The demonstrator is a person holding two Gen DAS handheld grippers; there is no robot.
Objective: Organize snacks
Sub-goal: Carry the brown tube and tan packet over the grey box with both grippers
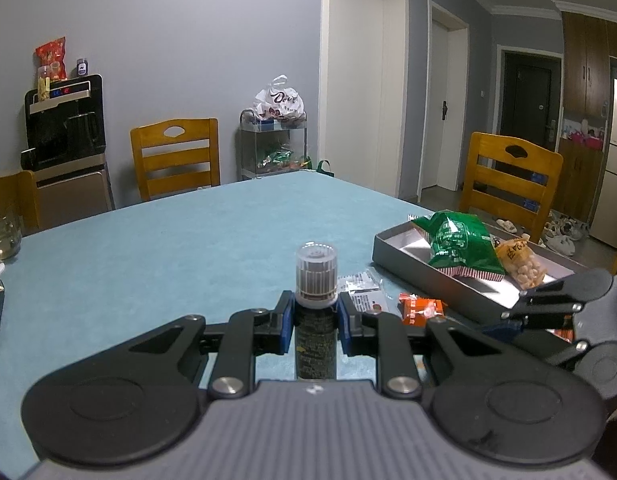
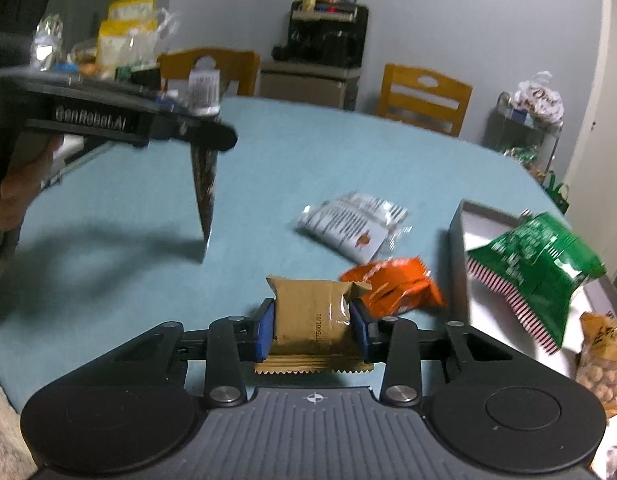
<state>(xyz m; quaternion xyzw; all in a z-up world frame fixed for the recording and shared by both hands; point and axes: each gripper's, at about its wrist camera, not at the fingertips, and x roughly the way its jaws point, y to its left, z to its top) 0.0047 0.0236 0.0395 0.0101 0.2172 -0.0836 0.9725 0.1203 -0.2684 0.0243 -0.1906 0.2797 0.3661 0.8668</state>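
Observation:
My left gripper is shut on a dark cone-shaped snack with a clear ribbed cap and holds it upright above the teal table; the cone also shows in the right wrist view. My right gripper is shut on a tan snack packet, held just above the table. An orange packet and a white packet lie on the table ahead. A grey tray at the right holds a green bag and a yellow bag of nuts.
Wooden chairs stand around the teal table. A glass jar sits at the table's left edge. A water dispenser and a wire cart with bags stand by the far wall.

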